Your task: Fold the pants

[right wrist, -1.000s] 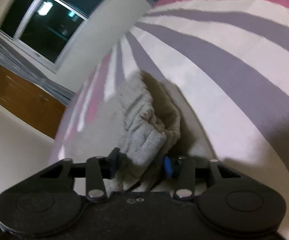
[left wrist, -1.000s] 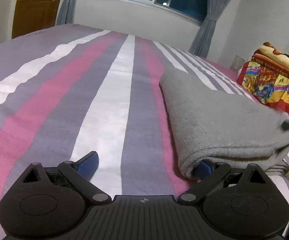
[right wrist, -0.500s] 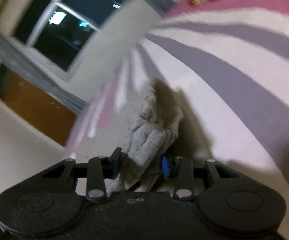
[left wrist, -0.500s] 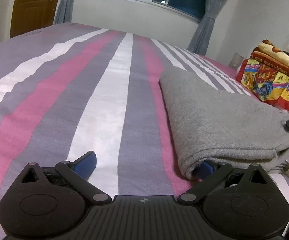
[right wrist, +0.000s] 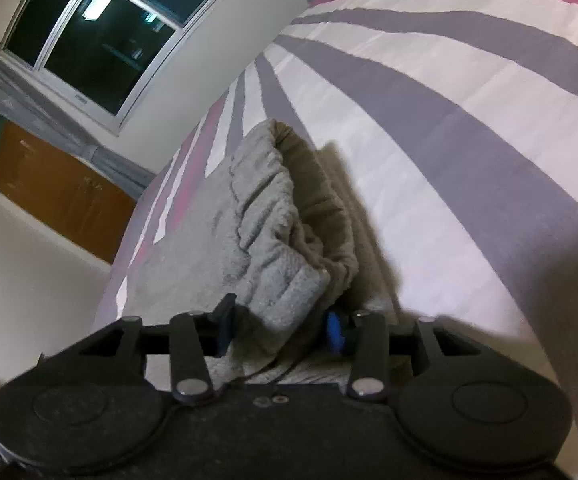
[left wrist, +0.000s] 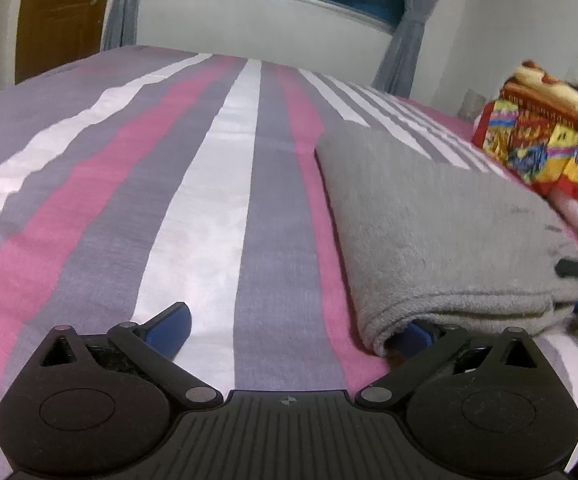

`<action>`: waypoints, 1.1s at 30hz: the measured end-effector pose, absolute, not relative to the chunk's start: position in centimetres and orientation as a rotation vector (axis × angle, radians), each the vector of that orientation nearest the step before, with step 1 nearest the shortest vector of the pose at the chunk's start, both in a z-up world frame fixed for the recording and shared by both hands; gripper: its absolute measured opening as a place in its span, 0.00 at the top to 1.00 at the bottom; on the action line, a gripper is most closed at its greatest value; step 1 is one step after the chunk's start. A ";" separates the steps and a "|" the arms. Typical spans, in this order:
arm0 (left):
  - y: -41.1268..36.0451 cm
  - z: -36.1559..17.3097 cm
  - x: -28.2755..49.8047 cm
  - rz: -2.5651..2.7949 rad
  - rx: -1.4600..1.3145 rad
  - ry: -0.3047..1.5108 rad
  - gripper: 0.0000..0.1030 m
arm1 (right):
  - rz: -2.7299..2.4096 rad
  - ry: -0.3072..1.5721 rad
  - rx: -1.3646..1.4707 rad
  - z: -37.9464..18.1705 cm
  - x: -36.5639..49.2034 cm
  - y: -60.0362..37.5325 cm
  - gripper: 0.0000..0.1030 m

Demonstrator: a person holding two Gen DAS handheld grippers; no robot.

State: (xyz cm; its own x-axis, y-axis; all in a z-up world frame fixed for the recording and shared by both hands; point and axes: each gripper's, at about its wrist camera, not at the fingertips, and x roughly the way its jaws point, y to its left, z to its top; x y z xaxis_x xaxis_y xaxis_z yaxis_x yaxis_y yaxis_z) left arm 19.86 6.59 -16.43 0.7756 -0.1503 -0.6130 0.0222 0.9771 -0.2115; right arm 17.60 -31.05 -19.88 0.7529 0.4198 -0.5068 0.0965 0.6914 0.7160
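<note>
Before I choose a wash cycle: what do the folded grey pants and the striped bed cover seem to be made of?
The folded grey pants look like soft fleece or brushed knit: a fuzzy, matte nap, thick rounded folds, and a gathered band at the end near the right gripper. The striped bed cover looks like thin, smooth woven cloth, perhaps cotton or a blend: flat, matte, with fine wrinkles. The exact fibre of either cannot be told.

Pants (left wrist: 441, 232) being shown in plain grey fleece. Bed (left wrist: 209, 184) being covered in pink, grey and white stripes. Blanket (left wrist: 545, 148) being seen in red, yellow and blue print. Fingers (left wrist: 169, 324) being shown blue-padded on black frames. Curtains (left wrist: 401, 52) being rendered grey, door (left wrist: 61, 12) brown.
</note>
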 end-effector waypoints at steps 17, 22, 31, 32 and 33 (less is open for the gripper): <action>8.3 -15.8 23.2 -0.185 -0.357 0.734 0.00 | 0.084 0.750 0.406 -17.1 19.5 -28.6 0.12; 8.7 -14.1 25.0 -0.224 -0.403 0.683 0.00 | 0.087 0.770 0.339 -16.6 20.3 -28.3 0.06; 6.0 -14.7 33.0 -0.247 -0.288 0.782 0.00 | 0.123 0.909 0.306 -17.6 27.1 -29.4 0.00; 5.8 -14.4 33.9 -0.248 -0.281 0.777 0.00 | 0.122 0.874 0.284 -16.8 27.1 -29.4 0.00; 5.6 -14.2 35.0 -0.249 -0.269 0.779 0.00 | 0.122 0.829 0.263 -16.2 27.1 -29.4 0.00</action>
State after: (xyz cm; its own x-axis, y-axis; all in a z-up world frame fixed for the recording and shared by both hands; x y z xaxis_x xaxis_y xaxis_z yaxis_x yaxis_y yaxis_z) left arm 34.95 5.64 -14.23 0.6857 -0.3175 -0.6550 0.1204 0.9369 -0.3282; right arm 27.13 -29.40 -16.17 0.6710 0.2089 -0.7114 -0.0045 0.9606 0.2779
